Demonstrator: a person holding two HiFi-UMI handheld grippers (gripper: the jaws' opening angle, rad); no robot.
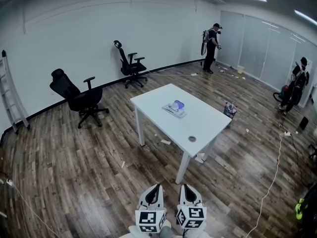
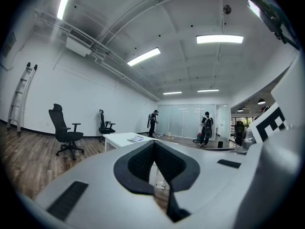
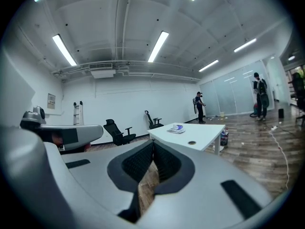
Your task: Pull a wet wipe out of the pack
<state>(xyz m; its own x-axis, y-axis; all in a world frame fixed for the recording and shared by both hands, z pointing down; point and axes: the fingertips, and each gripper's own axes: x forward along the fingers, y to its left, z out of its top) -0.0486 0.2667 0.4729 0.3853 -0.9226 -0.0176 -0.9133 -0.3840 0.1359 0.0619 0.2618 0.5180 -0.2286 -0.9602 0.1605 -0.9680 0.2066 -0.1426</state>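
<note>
White matte rectangular table (image 1: 208, 119) on wood-plank floor (image 1: 74, 172), flat wet wipe pack (image 1: 176, 108) (glossy, bluish on top) lay near its middle, well apart from your left gripper (image 1: 157, 187) and right gripper (image 1: 184, 187), ribbed black pads (image 2: 142, 164) met at the tips, both empty.

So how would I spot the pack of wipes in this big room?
Look for the white table standing alone in the middle of the wooden floor. Near the table's middle lies the wipe pack, flat and pale with a bluish-purple patch on top. Its only neighbour on the tabletop is a small dark round spot nearer the front edge.
</note>
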